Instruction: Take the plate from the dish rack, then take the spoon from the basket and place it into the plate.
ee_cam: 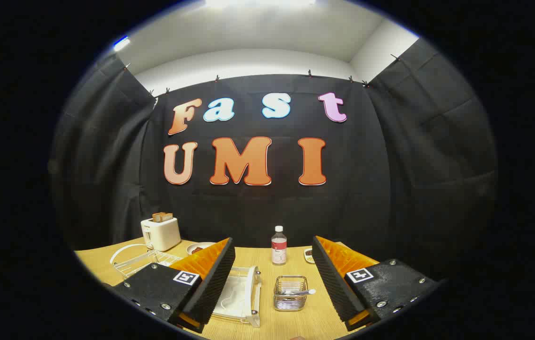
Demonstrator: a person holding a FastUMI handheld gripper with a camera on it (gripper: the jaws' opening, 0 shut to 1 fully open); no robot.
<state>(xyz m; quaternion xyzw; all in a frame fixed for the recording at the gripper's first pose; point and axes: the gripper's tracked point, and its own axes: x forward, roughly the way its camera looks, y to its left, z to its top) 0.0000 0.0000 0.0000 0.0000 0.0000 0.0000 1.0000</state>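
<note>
My gripper (273,245) is open and held above the wooden table (291,321), with nothing between its fingers. Below the gap stands a small wire basket (290,293) with the spoon (298,292) lying across its top, handle end toward the right finger. Just left of the basket, beside the left finger, is a white dish rack (237,297) with a white plate (251,289) standing on edge at its right side. The left finger hides part of the rack.
A clear bottle (279,245) with a white cap stands beyond the basket near the table's back edge. At the back left are a white toaster (160,233) holding toast, a white wire rack (140,259) and a small bowl (200,247). A small dish (309,255) peeks out by the right finger.
</note>
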